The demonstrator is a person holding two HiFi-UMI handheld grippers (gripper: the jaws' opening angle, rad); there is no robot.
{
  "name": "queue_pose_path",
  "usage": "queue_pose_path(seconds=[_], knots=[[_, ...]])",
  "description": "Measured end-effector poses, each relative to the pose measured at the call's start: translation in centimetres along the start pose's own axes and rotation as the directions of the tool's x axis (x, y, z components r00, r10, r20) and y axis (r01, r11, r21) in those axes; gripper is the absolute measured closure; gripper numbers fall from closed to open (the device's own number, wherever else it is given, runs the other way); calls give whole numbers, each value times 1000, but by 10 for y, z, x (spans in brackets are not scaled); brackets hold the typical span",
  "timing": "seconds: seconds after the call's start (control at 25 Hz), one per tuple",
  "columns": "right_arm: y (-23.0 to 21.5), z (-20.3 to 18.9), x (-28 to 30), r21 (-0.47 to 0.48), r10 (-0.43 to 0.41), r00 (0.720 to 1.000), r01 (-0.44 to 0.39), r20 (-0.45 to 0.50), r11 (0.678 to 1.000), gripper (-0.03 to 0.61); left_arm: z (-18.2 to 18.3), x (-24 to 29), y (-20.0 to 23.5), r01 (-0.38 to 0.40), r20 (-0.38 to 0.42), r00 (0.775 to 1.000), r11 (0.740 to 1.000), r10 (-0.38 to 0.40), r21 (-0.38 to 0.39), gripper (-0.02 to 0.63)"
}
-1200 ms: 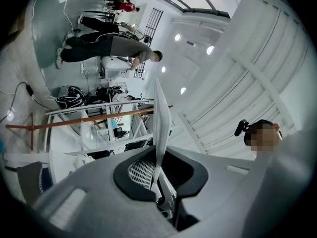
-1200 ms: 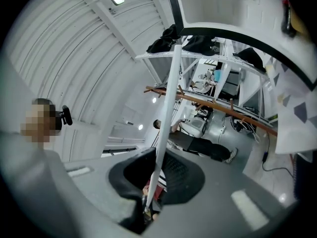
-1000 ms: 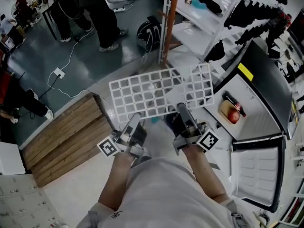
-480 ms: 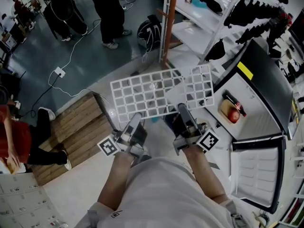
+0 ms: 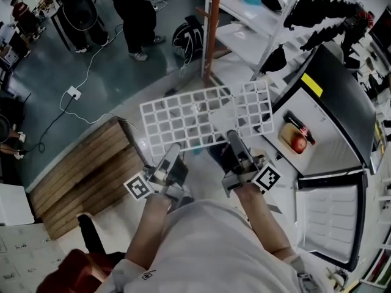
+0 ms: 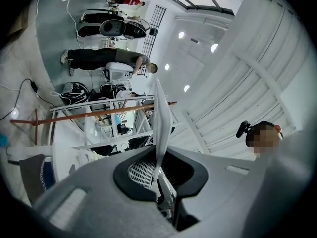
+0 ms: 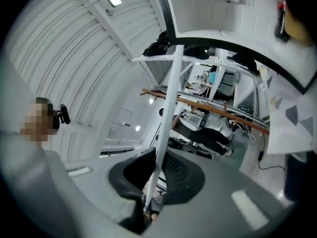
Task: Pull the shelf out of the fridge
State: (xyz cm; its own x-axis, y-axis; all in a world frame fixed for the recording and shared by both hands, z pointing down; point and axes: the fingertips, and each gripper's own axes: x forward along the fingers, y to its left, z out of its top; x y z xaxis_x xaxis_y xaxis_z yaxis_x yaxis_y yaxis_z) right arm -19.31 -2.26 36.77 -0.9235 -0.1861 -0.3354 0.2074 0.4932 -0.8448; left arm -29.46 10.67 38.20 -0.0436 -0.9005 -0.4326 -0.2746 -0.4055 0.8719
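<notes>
With both grippers, left and right, pinching its near edge, shelf hangs level, clear left of fridge.

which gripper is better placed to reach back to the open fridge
Right, probably. The right gripper grips the shelf edge on the side nearest the fridge; the left gripper is on the far side, also clamped on the shelf.

Lab space: metal shelving, floor cables, wooden pallet, fridge, bystanders.
</notes>
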Motion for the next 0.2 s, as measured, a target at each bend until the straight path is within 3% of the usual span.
queue_pose_path(seconds=[0.2], knots=[[-4, 3, -1, 7, -8, 1000, 8, 3, 1000, 540, -2, 3, 3, -5, -3, 1000, 1000, 5, -9, 580]])
